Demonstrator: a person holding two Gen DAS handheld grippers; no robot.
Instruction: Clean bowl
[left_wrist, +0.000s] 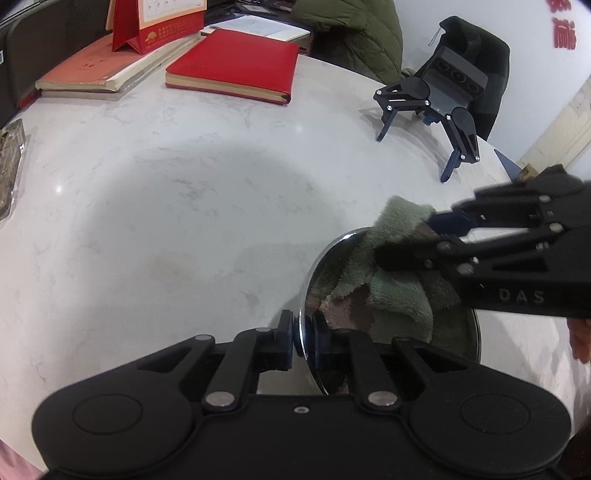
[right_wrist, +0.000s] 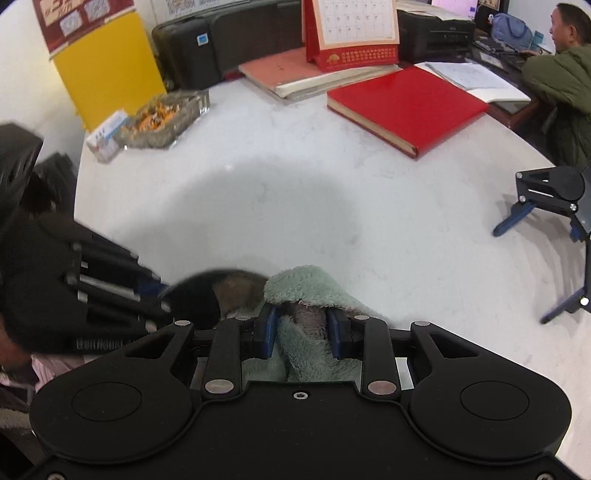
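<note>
The left gripper (left_wrist: 301, 341) pinches the near rim of the steel bowl (left_wrist: 325, 280), holding it tilted on the white surface (left_wrist: 166, 221). The right gripper (right_wrist: 301, 332) clamps a green cloth (right_wrist: 306, 288) and presses it into the bowl from the right. Farther off lie a red book (left_wrist: 236, 64), a calendar (right_wrist: 351, 33) and a spare gripper (left_wrist: 432, 107).

White marbled round table (right_wrist: 295, 206). Upper centre: red notebook (right_wrist: 406, 105), pink book (right_wrist: 291, 72) bearing a desk calendar (right_wrist: 351, 33). Upper left: glass ashtray (right_wrist: 166, 118), small box (right_wrist: 105, 138); right edge: spare gripper (right_wrist: 554, 206).
</note>
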